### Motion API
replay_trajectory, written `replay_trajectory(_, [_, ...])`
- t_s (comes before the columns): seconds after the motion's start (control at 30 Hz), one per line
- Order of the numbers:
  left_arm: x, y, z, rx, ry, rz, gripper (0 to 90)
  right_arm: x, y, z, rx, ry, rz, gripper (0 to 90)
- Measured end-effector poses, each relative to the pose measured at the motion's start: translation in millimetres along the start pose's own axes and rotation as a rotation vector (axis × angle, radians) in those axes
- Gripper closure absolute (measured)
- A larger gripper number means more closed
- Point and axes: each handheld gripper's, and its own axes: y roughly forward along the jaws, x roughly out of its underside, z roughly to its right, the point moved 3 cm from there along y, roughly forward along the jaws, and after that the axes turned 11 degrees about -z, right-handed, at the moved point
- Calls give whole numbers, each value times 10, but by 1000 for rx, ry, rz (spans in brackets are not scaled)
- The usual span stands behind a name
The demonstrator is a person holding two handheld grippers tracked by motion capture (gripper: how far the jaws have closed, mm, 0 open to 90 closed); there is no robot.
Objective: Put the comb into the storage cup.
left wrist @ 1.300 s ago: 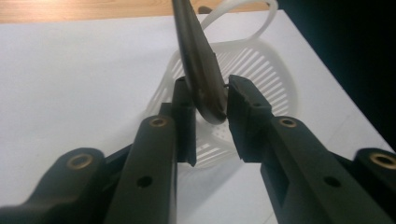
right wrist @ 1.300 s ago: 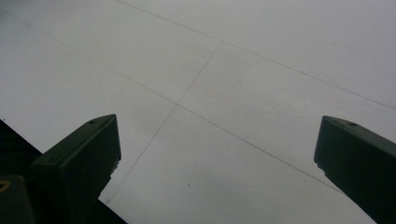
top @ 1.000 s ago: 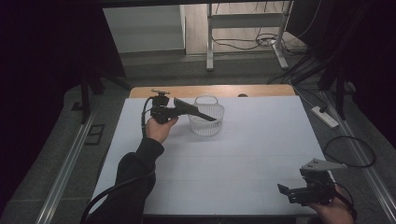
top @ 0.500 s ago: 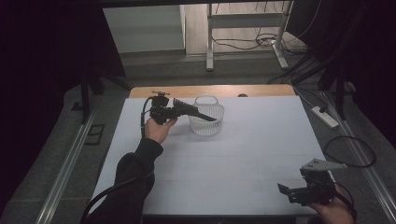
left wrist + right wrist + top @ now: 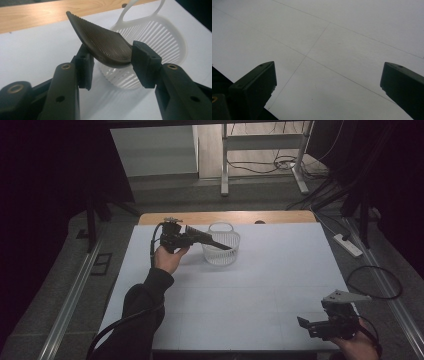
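Left of centre, the left gripper (image 5: 110, 63) clamps a dark ribbed piece (image 5: 100, 42) above the white basket (image 5: 222, 251), while the right gripper (image 5: 320, 324), lower right, stands released.

A dark sleeve (image 5: 145, 305), black left gripper (image 5: 110, 62) with brass-ringed screw holes, black cable (image 5: 115, 330); right gripper (image 5: 320, 326) wears a grey three-cornered plate (image 5: 345, 296).

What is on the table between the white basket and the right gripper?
Nothing: in the high view, only bare white table lies between the white basket and the right gripper.
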Motion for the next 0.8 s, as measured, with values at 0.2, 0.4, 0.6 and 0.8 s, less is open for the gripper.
replay_trajectory(0.2, [3,7,24,-43,33,2,485,1,-2,-2,1,-1,1,8])
replay_trajectory(0.4, [16,18,44,-91,64,4,412,2,-3,-3,2,-2,1,8])
replay_trajectory(0.6, [30,26,38,-125,78,2,330,2,-3,-4,2,-2,1,8])
replay_trajectory(0.8, [30,8,31,-152,99,10,222,1,-2,-4,3,-3,0,8])
